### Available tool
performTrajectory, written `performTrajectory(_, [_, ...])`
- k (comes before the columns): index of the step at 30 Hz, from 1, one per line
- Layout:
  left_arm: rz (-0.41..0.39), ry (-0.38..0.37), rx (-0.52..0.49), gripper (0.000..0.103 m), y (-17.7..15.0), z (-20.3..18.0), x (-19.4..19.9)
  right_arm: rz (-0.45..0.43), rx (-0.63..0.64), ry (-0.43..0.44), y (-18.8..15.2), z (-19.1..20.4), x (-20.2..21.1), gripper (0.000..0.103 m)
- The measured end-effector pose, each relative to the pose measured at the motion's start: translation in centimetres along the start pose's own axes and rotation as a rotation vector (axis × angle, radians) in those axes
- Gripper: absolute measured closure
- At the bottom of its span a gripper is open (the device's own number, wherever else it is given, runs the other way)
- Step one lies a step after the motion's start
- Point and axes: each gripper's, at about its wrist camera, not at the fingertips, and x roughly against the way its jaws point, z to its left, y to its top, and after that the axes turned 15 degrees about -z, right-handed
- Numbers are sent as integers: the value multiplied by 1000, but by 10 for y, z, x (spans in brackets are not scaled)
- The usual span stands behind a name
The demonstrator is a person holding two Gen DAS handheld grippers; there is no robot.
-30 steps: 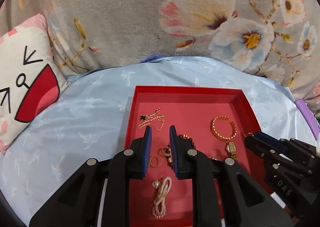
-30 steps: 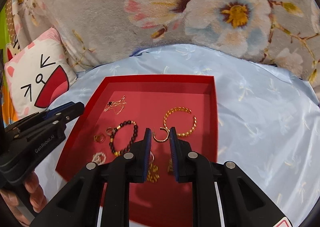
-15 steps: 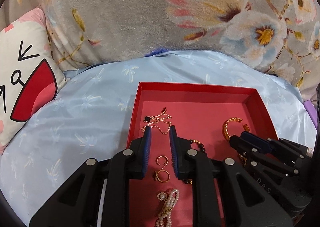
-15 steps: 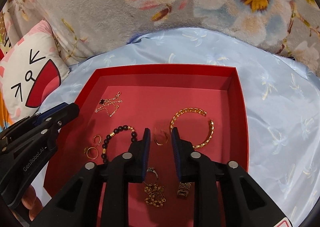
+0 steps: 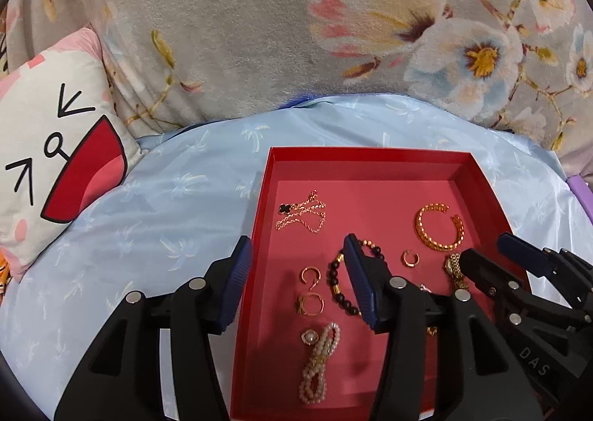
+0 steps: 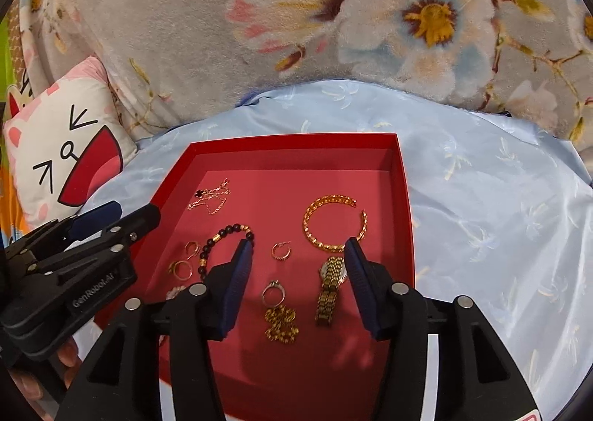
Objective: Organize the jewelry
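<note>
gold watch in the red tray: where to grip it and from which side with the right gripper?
Grip the gold watch across its band, just below the dial, coming from above with the right gripper, whose jaws are opening with nothing between them. It lies flat and stretched lengthways on the red tray, so the narrow band fits between the fingers. The gold chain pile lies close on its left, so stay centred.

"GenRobot.AI" on left tool (image 6: 113, 215), "DAS" on right tool (image 5: 489, 254)
</note>
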Motion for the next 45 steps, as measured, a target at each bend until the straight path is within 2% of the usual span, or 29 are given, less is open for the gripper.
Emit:
performTrajectory(6, [9,3,-8,53,-13,-6,20,6,-21,3,-11,0,19,50])
performTrajectory(10, [11,6,-14,52,-24,-9,36,-7,-21,-12,-25,0,41,42])
performTrajectory(13, [13,10,-22,48,-34,-12,47,-9,-15,-21,-35,2,54,42])
performTrajectory(20, [11,38,-59,47,-53,-23,66,-27,13,-41,-50,6,79,41])
performTrajectory(25, [13,48,-61,47,-63,-27,73,-37,24,-65,-58,5,87,41])
performTrajectory(32, [-49,83,-64,46,-75,-30,76,-84,46,-105,-67,3,89,39])
performTrajectory(36, [-100,106,-70,41,-80,-30,77,-113,68,-130,-73,4,86,37])
performTrajectory(39, [-102,102,-53,39,-79,-27,78,-126,81,-147,-75,6,87,35])
performTrajectory(42, [-102,110,-24,31,-79,-21,78,-132,66,-161,-75,5,88,28])
performTrajectory(45, [-104,113,-20,30,-80,-21,79,-128,51,-166,-75,2,88,26])
